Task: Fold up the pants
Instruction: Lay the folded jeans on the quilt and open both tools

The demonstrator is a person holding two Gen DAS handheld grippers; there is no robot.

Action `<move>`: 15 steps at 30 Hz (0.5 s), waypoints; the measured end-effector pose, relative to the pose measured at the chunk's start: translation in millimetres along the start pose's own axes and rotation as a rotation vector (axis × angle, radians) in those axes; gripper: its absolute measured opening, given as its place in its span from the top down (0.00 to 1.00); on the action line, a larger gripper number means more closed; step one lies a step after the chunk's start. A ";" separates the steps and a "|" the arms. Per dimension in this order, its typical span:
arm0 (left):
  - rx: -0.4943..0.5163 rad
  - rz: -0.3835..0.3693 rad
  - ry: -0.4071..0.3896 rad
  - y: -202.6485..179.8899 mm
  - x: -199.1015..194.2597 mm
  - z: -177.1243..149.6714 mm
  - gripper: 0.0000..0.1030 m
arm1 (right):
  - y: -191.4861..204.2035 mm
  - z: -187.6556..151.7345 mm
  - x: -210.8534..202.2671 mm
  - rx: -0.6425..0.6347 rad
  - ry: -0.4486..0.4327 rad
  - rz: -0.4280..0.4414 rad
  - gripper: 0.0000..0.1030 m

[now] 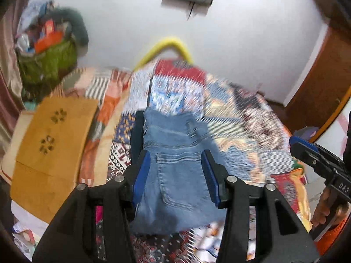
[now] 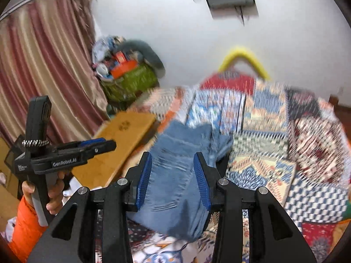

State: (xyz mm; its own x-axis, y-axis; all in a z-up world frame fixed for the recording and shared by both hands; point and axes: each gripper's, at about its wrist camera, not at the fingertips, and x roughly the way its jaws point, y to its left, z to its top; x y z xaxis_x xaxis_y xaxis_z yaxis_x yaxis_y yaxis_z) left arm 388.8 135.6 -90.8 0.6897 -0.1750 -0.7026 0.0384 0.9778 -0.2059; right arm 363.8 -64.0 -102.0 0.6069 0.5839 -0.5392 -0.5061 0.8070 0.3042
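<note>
Folded blue jeans (image 1: 173, 171) lie on the patchwork bedspread (image 1: 241, 131); they also show in the right wrist view (image 2: 175, 175). My left gripper (image 1: 175, 168) is open and empty above the jeans, jaws wide apart. My right gripper (image 2: 173, 173) is open and empty above the jeans too. The right gripper also shows at the right edge of the left wrist view (image 1: 294, 141), held by a hand. The left gripper shows at the left of the right wrist view (image 2: 111, 145). Both views are blurred by motion.
A tan cardboard piece (image 1: 52, 144) lies on the bed's left side. A green bag (image 1: 48, 63) full of items stands by the curtain (image 2: 43, 76). A yellow curved bar (image 1: 166, 48) sits at the bed's far end. A wooden door (image 1: 322, 70) is at the right.
</note>
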 end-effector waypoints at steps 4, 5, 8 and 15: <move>0.066 0.015 -0.147 -32.7 -83.9 -14.9 0.54 | 36.6 2.3 -67.1 -0.053 -0.125 0.016 0.65; 0.079 0.024 -0.179 -38.4 -97.7 -19.7 0.54 | 42.1 1.6 -77.7 -0.060 -0.148 0.018 0.61; 0.129 0.035 -0.320 -62.5 -155.4 -43.2 0.54 | 67.5 -7.9 -122.3 -0.091 -0.240 0.038 0.57; 0.176 0.079 -0.524 -98.5 -241.0 -102.4 0.54 | 113.5 -46.3 -188.5 -0.178 -0.389 0.036 0.57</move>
State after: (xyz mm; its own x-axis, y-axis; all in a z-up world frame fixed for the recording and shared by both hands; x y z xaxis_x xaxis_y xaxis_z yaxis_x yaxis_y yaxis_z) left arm 144.7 69.6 29.0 0.9609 -0.0632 -0.2697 0.0606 0.9980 -0.0179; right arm 163.5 -86.5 -2.1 0.7558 0.6286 -0.1836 -0.6083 0.7777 0.1587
